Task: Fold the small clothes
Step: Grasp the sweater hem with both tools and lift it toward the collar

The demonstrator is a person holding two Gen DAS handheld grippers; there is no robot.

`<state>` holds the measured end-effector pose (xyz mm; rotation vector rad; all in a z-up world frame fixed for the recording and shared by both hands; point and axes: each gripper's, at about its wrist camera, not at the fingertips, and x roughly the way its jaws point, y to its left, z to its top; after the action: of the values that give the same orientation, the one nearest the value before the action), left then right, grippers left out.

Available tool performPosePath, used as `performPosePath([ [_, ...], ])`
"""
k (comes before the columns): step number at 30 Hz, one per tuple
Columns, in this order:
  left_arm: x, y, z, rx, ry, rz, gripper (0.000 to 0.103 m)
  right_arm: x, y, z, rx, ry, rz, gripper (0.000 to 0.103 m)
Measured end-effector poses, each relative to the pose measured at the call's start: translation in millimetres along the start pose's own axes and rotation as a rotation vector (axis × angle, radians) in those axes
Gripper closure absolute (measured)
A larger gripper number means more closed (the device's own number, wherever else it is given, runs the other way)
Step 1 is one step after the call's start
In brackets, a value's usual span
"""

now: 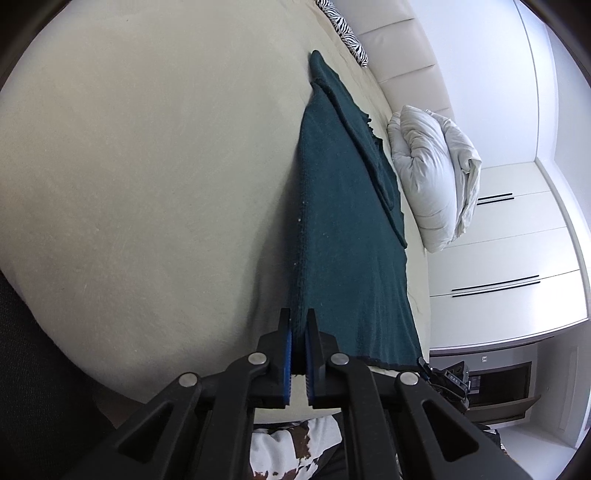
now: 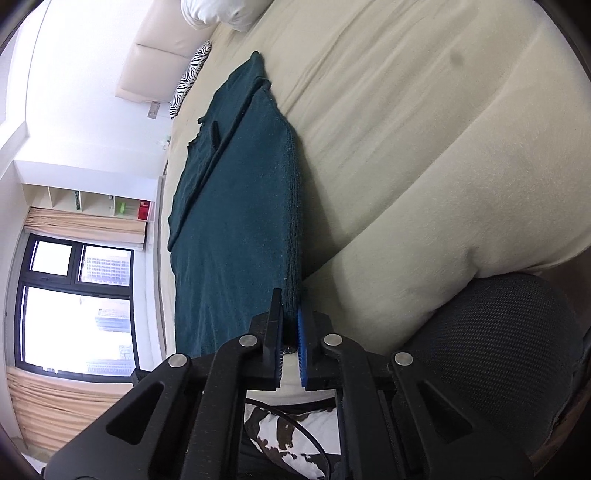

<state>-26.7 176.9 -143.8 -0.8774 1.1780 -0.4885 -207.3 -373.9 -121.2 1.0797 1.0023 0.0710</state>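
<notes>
A dark teal garment (image 1: 343, 221) lies stretched out on a cream bed (image 1: 147, 166), with a folded layer on top toward its far end. My left gripper (image 1: 298, 321) is shut on the near corner of its hem. In the right wrist view the same teal garment (image 2: 236, 206) lies on the cream bed (image 2: 406, 129). My right gripper (image 2: 291, 306) is shut on its other near corner, at the thick folded edge. Both corners are held just above the bed's near edge.
A white duvet bundle (image 1: 436, 173) and a zebra-print pillow (image 1: 347, 29) lie at the head of the bed. White cabinets (image 1: 509, 254) stand beyond. A black mesh chair (image 2: 491, 350) is close on the right. A window (image 2: 74, 302) with curtains is on the left.
</notes>
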Motion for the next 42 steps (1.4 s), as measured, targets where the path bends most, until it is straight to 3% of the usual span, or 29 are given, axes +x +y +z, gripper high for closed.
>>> performPosePath([
  [15, -18.9, -26.4, 10.5, 0.025, -0.054, -0.111, 0.097, -17.0, 31.7, 2.0, -0.059, -0.035, 0.069, 0.098],
  [23, -27.3, -52.6, 43.5, 0.019, -0.11, -0.217, 0.097, -19.2, 72.5, 24.8, -0.082, -0.066, 0.163, 0.098],
  [29, -25.4, -75.9, 85.4, 0.038, -0.15, -0.249, 0.097, -15.4, 113.0, 64.7, -0.108, -0.119, 0.222, 0.098],
  [37, 5.7, -99.4, 168.9, 0.018, -0.197, -0.26, 0.097, 16.6, 148.4, 146.9, -0.082, -0.201, 0.231, 0.098],
  [42, 35.3, -112.7, 221.2, 0.019, -0.205, -0.241, 0.097, 50.4, 165.5, 201.8, -0.078, -0.234, 0.192, 0.098],
])
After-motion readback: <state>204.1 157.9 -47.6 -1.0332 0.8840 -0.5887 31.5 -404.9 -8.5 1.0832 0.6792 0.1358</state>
